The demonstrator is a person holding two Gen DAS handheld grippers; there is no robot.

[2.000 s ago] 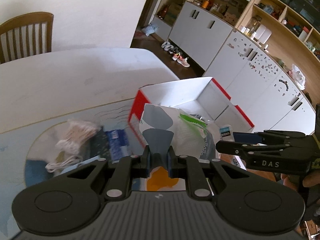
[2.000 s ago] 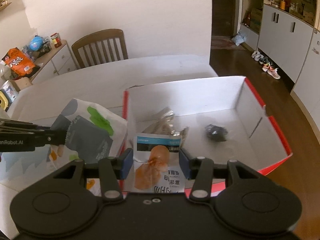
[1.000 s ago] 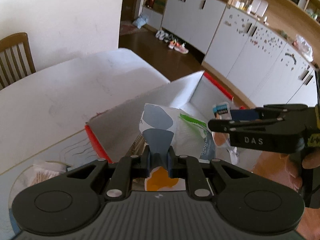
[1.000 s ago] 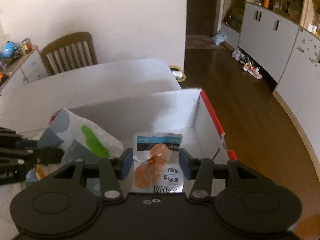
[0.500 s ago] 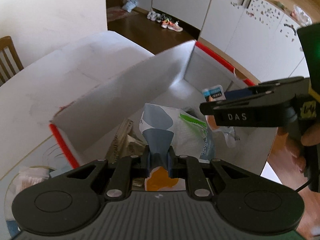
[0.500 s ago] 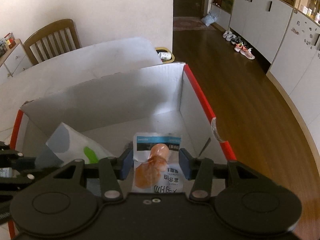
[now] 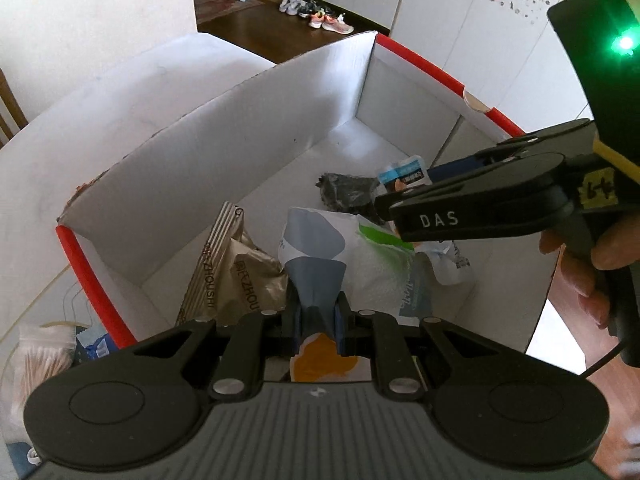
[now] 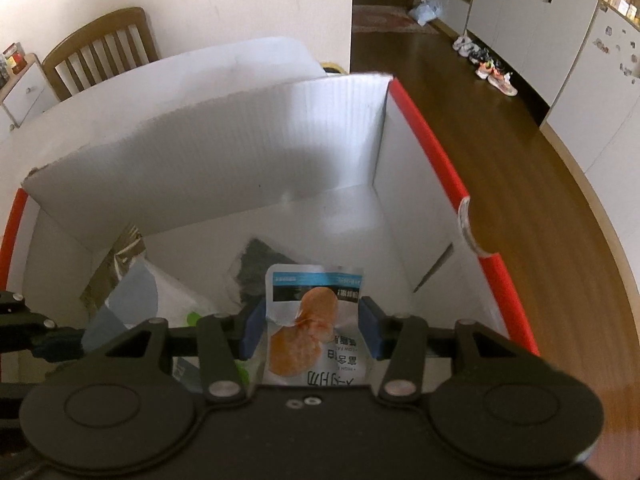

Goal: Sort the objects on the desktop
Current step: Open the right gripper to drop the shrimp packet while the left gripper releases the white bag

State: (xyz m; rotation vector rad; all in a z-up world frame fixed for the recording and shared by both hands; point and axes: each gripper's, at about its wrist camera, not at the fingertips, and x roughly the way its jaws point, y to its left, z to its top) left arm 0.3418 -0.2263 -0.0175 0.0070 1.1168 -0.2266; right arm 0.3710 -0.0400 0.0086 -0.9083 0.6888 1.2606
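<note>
Both hands are over the red-rimmed white box [image 7: 420, 62], and I'd say this round is nearly done. The left tool [image 7: 316, 316] is pinched tight on a white, grey and green bag [image 7: 352, 256], the right tool [image 8: 312, 330] part-open but gripping an orange-printed pouch [image 8: 314, 312], neither let go yet. Inside the box lie a brown packet [image 7: 236, 276] and a dark wrapper [image 7: 346, 194]; cotton swabs [image 7: 36, 356] wait on the desk [image 7: 100, 100] outside its left wall.
</note>
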